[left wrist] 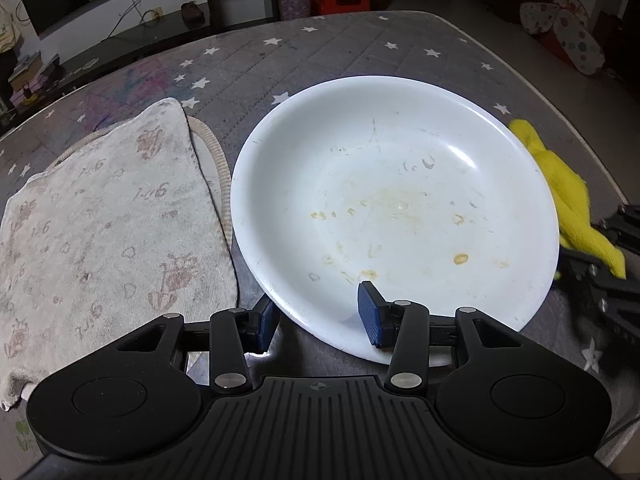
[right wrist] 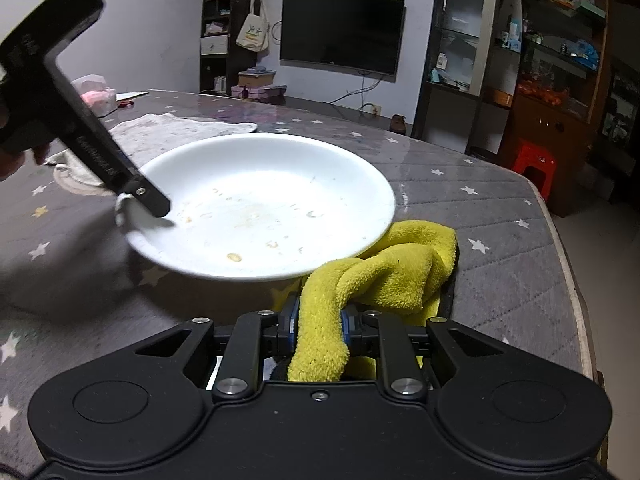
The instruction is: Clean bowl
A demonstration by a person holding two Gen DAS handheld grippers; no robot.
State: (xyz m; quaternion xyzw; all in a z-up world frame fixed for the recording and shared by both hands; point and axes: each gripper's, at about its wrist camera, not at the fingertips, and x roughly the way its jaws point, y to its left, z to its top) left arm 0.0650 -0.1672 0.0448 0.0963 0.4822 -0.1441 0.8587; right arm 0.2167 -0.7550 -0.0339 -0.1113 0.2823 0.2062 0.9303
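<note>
Two hand-held grippers work around one wide, shallow white bowl that sits on the star-patterned table. It looks rigid, glazed and slick, likely breakable if it slid off, so its thin rim is the sensible place to take hold while the inside gets wiped. The left hand-held gripper stands spread wide at the bowl's near rim, one blue pad over the inner slope and the other just outside, closed on nothing. The right hand-held gripper is clamped on a soft yellow cloth, which lies bunched against the bowl's edge, partly tucked beneath it. Inside the bowl are only dried yellowish smears and small crusted spots, scattered about its middle and near side; no liquid shows. Beside the bowl, opposite the cloth, lies a pale patterned towel, flat and limp.
</note>
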